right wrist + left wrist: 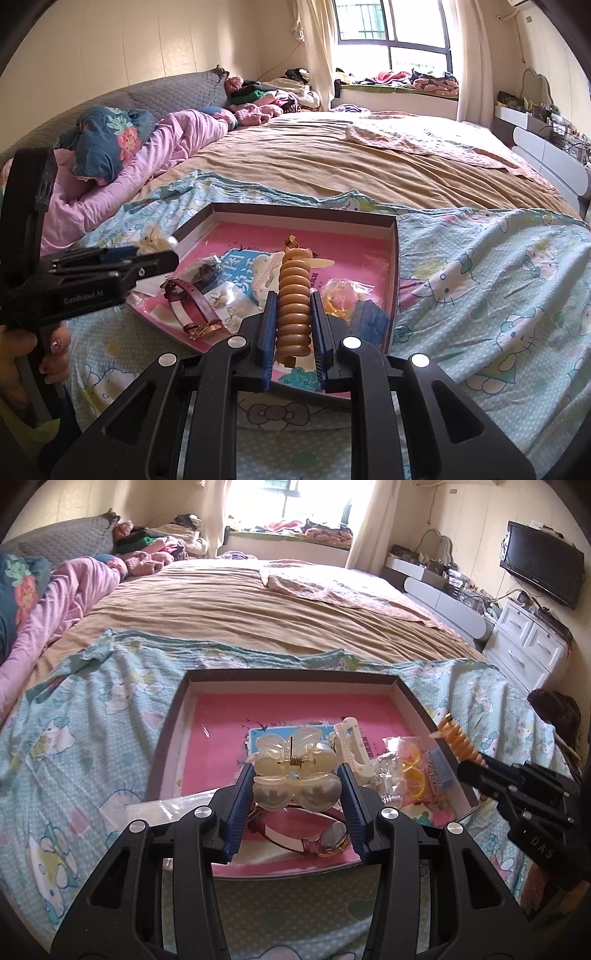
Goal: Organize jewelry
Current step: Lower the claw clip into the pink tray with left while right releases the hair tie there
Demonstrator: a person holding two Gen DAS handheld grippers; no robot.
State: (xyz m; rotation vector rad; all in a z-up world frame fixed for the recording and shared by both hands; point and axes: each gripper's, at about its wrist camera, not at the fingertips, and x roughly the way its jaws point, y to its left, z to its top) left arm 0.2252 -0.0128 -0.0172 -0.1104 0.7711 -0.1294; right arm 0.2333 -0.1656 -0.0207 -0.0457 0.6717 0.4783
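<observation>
My left gripper (296,781) is shut on a pale translucent butterfly hair claw (295,766), held just above the near part of a shallow dark box with a pink floor (236,716). Below it lies a red-strapped wristwatch (321,836). My right gripper (293,314) is shut on a ribbed amber hair clip (293,314), over the same box (395,258). In the left wrist view the right gripper (471,758) enters from the right with the amber clip (460,740). The right wrist view shows the left gripper (155,254) at the left, a hand (22,354) on its handle.
The box also holds a white clip (352,746), bagged yellow rings (412,768), a blue comb-like piece (439,771) and small bagged earrings (221,306). It rests on a cartoon-cat sheet (92,720) on a wide bed. A clear plastic bag (170,808) lies at the box's near left corner.
</observation>
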